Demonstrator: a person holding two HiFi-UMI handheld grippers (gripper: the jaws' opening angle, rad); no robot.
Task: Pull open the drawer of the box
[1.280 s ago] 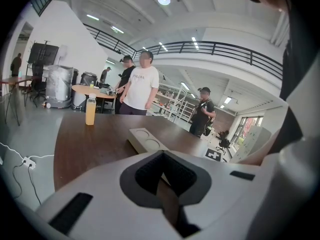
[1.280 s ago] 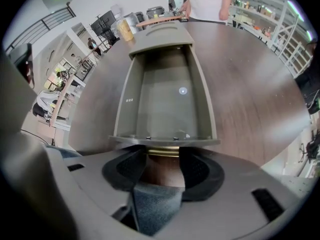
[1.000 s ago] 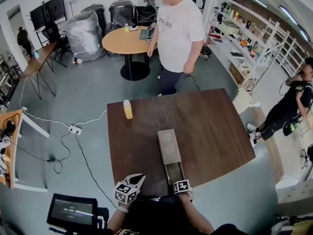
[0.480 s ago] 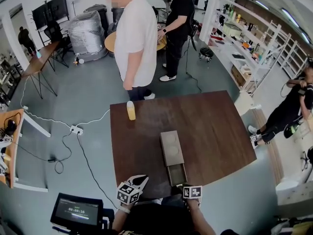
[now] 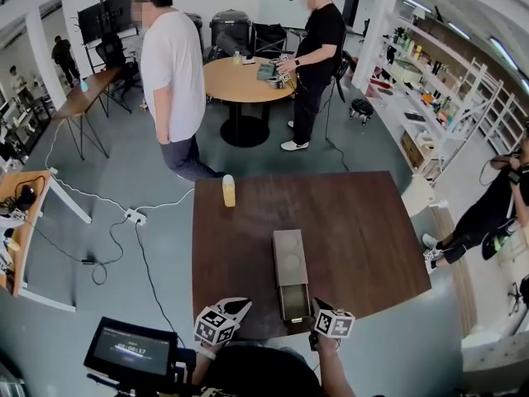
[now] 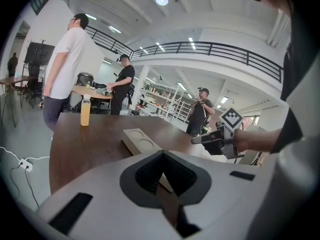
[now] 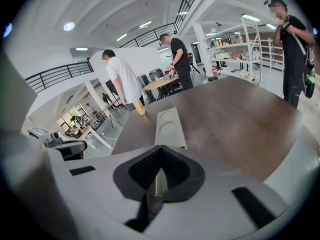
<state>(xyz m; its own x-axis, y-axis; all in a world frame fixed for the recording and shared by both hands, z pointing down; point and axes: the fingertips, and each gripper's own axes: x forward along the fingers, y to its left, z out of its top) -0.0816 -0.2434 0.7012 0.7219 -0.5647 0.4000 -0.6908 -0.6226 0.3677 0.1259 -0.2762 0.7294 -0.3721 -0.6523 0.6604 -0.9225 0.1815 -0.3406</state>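
The long grey box point(image 5: 288, 257) lies on the dark wooden table point(image 5: 372, 238), with its drawer point(image 5: 294, 303) pulled out toward the near edge. My right gripper point(image 5: 324, 311) hangs just right of the drawer's front and does not touch it. Its jaws have just been closing and are shut with nothing between them point(image 7: 159, 176). The box point(image 7: 169, 126) lies ahead of it. My left gripper point(image 5: 238, 304) rests left of the drawer at the table edge, also shut and empty point(image 6: 162, 181). The left gripper view shows the box point(image 6: 140, 141) and the right gripper point(image 6: 201, 140).
An orange juice bottle point(image 5: 228, 191) stands at the table's far left corner. Two people point(image 5: 173, 73) stand beyond the table near a round table point(image 5: 240, 81). Another person point(image 5: 496, 213) is at the right by the shelves. A monitor point(image 5: 128, 350) is at my lower left.
The right gripper has come off the drawer front, lifted, moved right and shut its jaws. The drawer stays pulled out. The left gripper has held still. The people behind the table have walked left.
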